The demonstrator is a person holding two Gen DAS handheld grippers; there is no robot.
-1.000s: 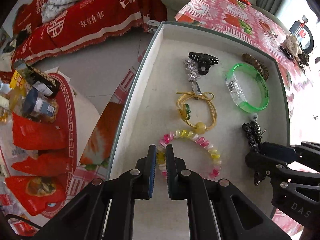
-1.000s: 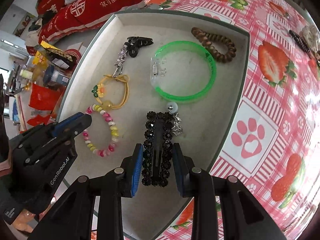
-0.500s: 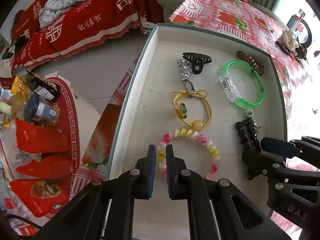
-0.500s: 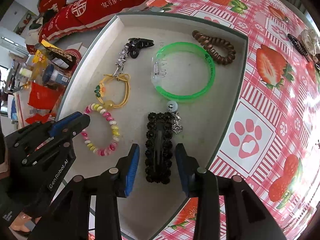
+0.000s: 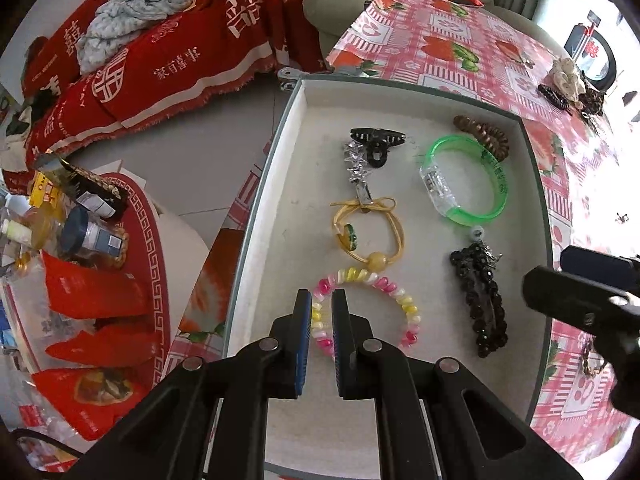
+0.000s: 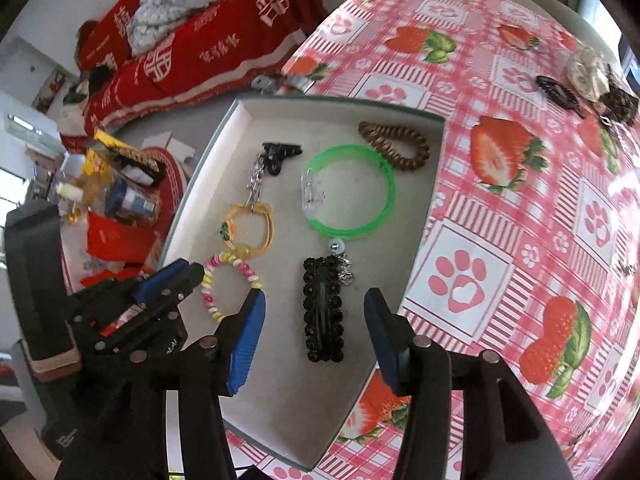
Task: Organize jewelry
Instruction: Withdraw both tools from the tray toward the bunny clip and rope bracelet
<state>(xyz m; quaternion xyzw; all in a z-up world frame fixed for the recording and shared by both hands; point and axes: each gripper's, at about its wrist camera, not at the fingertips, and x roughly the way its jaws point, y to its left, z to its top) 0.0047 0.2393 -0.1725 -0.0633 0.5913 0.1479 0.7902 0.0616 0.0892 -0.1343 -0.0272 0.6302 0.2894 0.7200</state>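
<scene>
Left wrist view
Left gripper (image 5: pixel 321 300): fingers nearly together with a thin gap, holding nothing; it hangs over the near edge of the pastel bead bracelet (image 5: pixel 370 308).
Tray (image 5: pixel 264 184): shallow, pale-lined, on a strawberry-print tablecloth (image 5: pixel 452 40); all the sorted jewelry lies inside it.
Far row: black claw clip (image 5: pixel 378 142) touching a silver star hairpin (image 5: pixel 358 172); brown coil hair tie (image 5: pixel 482 136) against the rim of the green bangle (image 5: pixel 496 184).
Middle: yellow cord bracelet (image 5: pixel 394 228), its bead touching the pastel bead bracelet.
Black beaded snap clip (image 5: pixel 482 300): flat on the tray floor, just below the green bangle, free of both grippers.
Right gripper (image 5: pixel 576 280): enters from the right edge, off the clip.

Right wrist view
Right gripper (image 6: pixel 314 320): jaws have just been opening; they stand wide, one either side of the black beaded snap clip (image 6: pixel 323 308), with clear gaps and no pad touching it.
Clip position: lengthwise in the tray (image 6: pixel 224 136), near its right wall, small charm end toward the green bangle (image 6: pixel 348 190).
Left gripper (image 6: pixel 176 280): at the left, beside the pastel bead bracelet (image 6: pixel 232 284).
Loose pieces (image 6: pixel 588 80): still on the tablecloth (image 6: pixel 520 240), far right, well apart from the tray.
</scene>
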